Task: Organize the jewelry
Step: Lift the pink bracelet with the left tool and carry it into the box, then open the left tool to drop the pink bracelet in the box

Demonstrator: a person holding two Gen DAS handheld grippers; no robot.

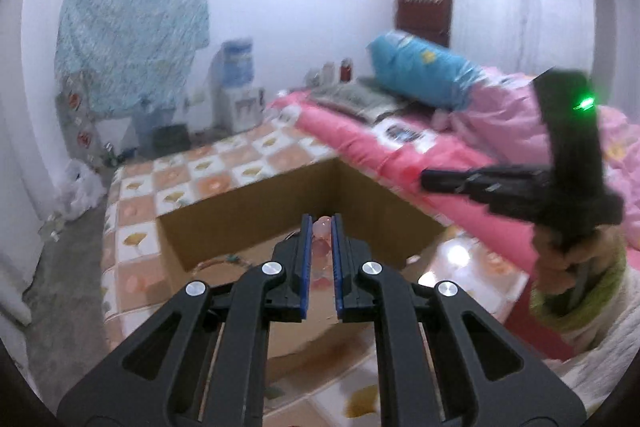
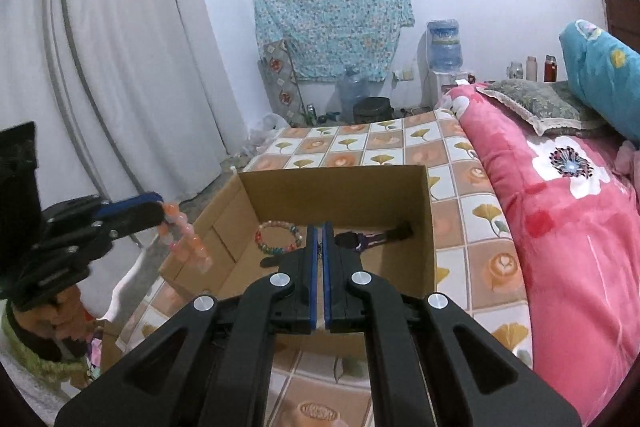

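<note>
My left gripper point(image 1: 321, 223) is shut on a pink and orange bead bracelet point(image 1: 322, 227), held up above the open cardboard box point(image 1: 256, 219). From the right wrist view the left gripper point(image 2: 160, 213) is at the left, and the bracelet point(image 2: 185, 241) dangles from its tips beside the box's left wall. My right gripper point(image 2: 320, 227) is shut above the box point(image 2: 332, 173), its pads almost touching; whether anything thin is pinched there I cannot tell. In the box lie a multicoloured bead bracelet point(image 2: 280, 237) and a dark wristwatch point(image 2: 360, 239). The right gripper point(image 1: 430, 183) also shows at the right in the left wrist view.
The box stands on a checked sheet point(image 2: 472, 211) on the bed. A pink flowered blanket point(image 2: 560, 219) and a blue pillow point(image 2: 600, 67) lie to the right. A white curtain point(image 2: 120, 67) hangs at the left; a water dispenser point(image 2: 444, 47) stands by the far wall.
</note>
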